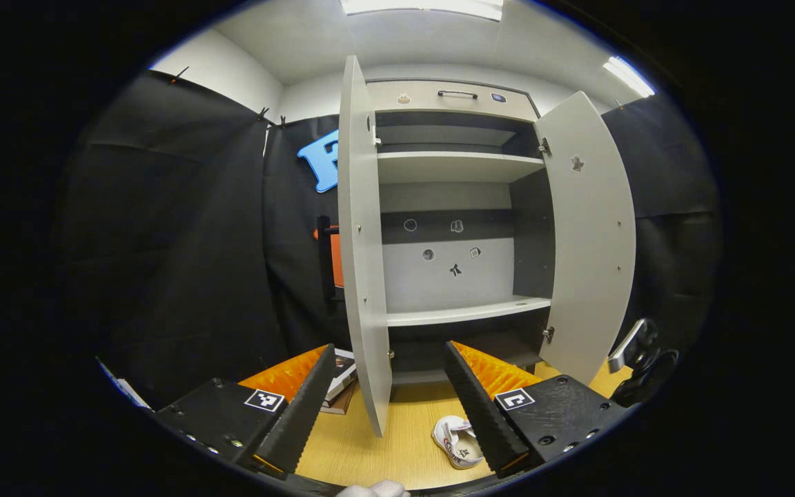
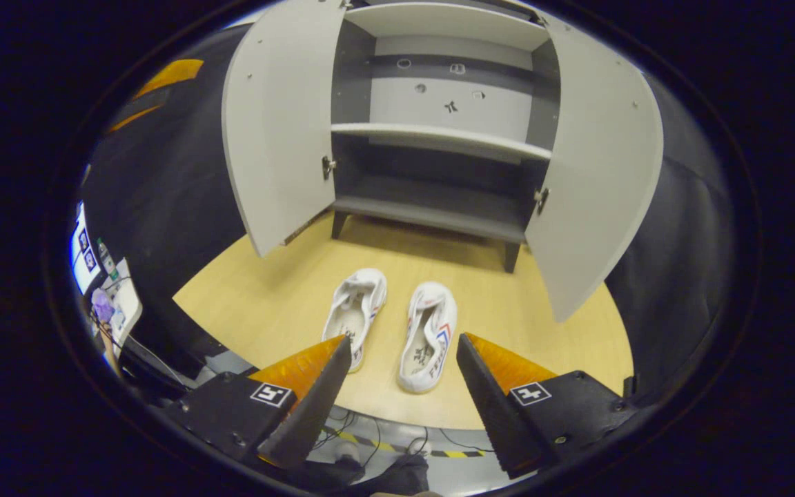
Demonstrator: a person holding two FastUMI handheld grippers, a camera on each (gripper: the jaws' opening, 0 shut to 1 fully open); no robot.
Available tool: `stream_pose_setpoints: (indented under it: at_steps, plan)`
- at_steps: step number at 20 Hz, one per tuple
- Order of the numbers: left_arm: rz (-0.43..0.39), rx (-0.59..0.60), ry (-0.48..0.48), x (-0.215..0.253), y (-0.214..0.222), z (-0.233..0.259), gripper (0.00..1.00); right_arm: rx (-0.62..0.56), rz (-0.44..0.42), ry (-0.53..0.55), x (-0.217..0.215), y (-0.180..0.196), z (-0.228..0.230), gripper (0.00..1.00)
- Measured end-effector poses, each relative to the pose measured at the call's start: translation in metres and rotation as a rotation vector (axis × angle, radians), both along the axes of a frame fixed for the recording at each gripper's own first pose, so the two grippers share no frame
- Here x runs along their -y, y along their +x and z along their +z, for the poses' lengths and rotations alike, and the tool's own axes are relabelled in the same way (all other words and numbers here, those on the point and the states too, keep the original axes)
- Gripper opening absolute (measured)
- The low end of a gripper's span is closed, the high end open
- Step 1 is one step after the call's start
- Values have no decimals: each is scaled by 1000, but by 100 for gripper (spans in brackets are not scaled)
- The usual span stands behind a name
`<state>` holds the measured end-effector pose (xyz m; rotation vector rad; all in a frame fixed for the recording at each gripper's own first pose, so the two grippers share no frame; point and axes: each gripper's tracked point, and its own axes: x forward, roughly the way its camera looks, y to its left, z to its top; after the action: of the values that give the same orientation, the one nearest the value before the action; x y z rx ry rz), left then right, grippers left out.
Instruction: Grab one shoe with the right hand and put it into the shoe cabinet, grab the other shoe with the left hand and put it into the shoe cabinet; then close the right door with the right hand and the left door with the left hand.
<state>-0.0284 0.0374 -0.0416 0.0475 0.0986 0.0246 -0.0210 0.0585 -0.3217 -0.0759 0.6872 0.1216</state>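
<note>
Black cloth walls close in the booth, and a pale wooden platform (image 2: 280,304) carries a tall grey shoe cabinet (image 2: 439,138) with light shelves and a dark inner frame. Both of its doors stand wide open: the flat grey left door (image 2: 277,124) swings out toward the platform's left edge, and the flat grey right door (image 2: 594,172) swings out toward the right edge. The shelves inside hold nothing that can be made out.

In the right gripper view, two white slip-on shoes lie side by side on the platform in front of the cabinet, near the front edge, toes pointing toward the cabinet. The left white shoe (image 2: 356,310) is plain, while the right white shoe (image 2: 430,335) has red and blue stripes on its side; they sit just apart, not touching. The right gripper (image 2: 403,359) hovers above the front edge with its jaws spread wide, holding nothing, the shoes showing between its fingers.

In the left gripper view, the left gripper (image 1: 389,373) is also spread wide and grips nothing, aimed at the cabinet's interior, with the left door edge-on between its fingers. One white shoe shows low on the platform beside its right finger. A stack of books (image 1: 341,386) lies on the platform behind the left door.
</note>
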Motion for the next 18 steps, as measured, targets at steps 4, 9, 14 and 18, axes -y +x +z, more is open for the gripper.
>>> stream_pose_setpoints:
  at_steps: [4, 9, 14, 18]
  plan:
    - [9, -8, 4, -3, -5, -1, 95, -75, -42, 70, -10, 23, -53, 89]
    - [33, -16, 37, -9, -11, 3, 95, -124, -111, 86, -7, 68, -106, 77]
    - [54, -22, 65, -12, -9, 6, 96, -136, -150, 112, -7, 110, -132, 66]
    - [66, -23, 61, -11, -1, 5, 96, -107, -201, 149, 0, 145, -137, 44]
